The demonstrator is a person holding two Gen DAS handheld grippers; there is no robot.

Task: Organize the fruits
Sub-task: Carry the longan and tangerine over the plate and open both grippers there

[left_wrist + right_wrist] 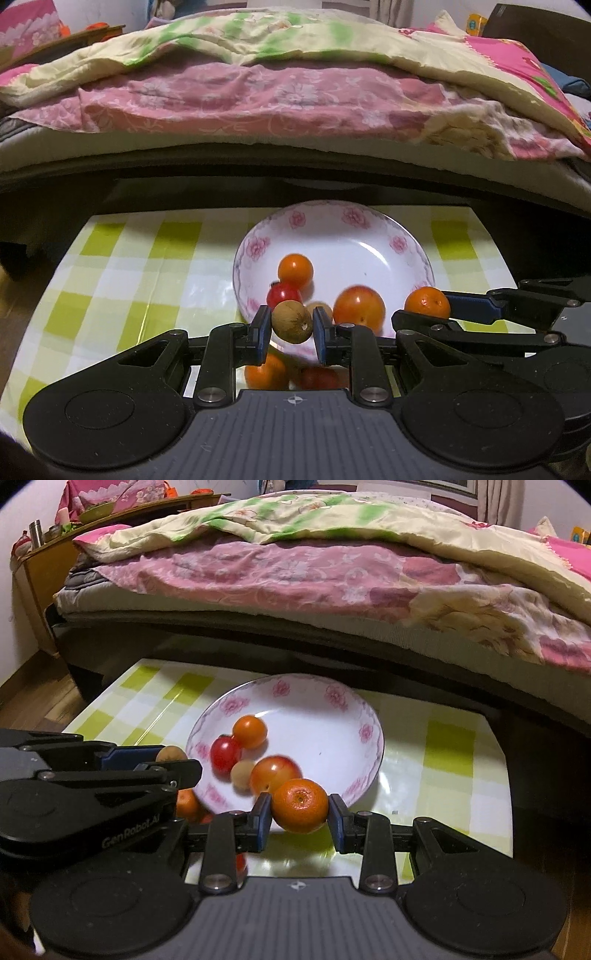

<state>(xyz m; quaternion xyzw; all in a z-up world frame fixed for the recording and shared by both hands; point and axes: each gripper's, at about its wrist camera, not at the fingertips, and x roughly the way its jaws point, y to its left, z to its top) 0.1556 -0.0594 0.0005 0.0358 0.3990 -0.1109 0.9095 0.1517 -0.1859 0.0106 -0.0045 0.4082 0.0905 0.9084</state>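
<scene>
A white floral plate (369, 225) (325, 690) sits on the green-checked table and holds an orange tomato (294, 270) (250, 731), a red tomato (283, 294) (224, 754), a small tan fruit (242, 771) and a larger orange-red fruit (359, 306) (272, 774). My left gripper (291, 328) is shut on a brown longan-like fruit (292, 321) at the plate's near rim. My right gripper (300, 814) is shut on a mandarin (300, 805) (427, 303) at the plate's near right rim.
More orange and red fruit lies on the table under the left gripper (266, 371) (188, 805). A bed with pink and cream quilts (295, 92) overhangs the table's far edge. A wooden dresser (48, 561) stands at far left.
</scene>
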